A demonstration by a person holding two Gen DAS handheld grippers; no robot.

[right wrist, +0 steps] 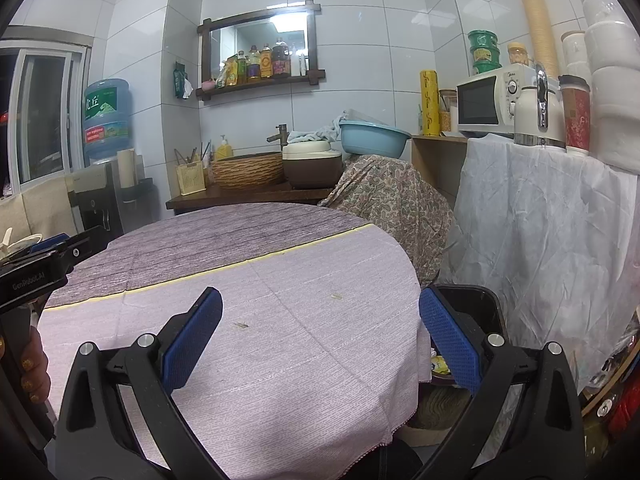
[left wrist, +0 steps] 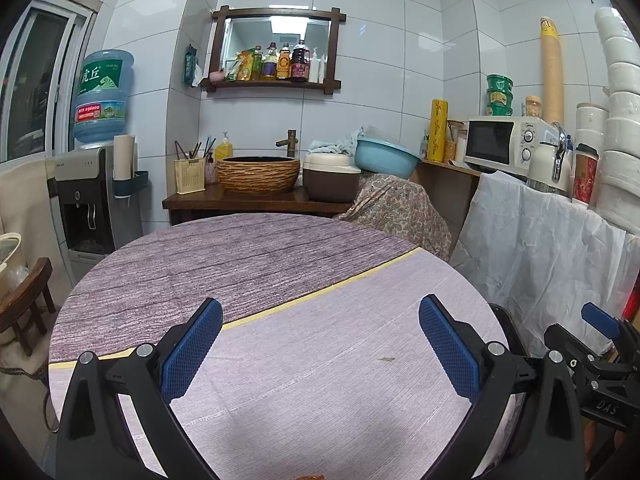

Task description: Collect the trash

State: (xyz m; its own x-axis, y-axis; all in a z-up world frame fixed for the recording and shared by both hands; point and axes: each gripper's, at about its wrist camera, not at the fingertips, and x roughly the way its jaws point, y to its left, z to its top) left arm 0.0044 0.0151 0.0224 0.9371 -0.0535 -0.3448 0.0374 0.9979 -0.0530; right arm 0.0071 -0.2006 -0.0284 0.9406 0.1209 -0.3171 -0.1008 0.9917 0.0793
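Observation:
A round table (left wrist: pixel 280 380) with a purple-grey cloth fills both views (right wrist: pixel 280 320). A small brown scrap (left wrist: pixel 386 359) lies on the cloth between my left gripper's fingers; it also shows in the right wrist view (right wrist: pixel 241 324), with a pale crumb (right wrist: pixel 336 296) farther back. My left gripper (left wrist: pixel 320 344) is open and empty above the table. My right gripper (right wrist: pixel 320 340) is open and empty at the table's right edge. A black trash bin (right wrist: pixel 468 308) with some trash inside stands below that edge, behind my right fingertip.
Behind the table stand a wooden counter (left wrist: pixel 240 200) with a woven basin, a rice cooker (left wrist: pixel 330 176) and a blue bowl (left wrist: pixel 386 156). A water dispenser (left wrist: pixel 88 196) is at left, a wooden chair (left wrist: pixel 24 304) beside it. A white-draped shelf (right wrist: pixel 540 220) with microwave stands right.

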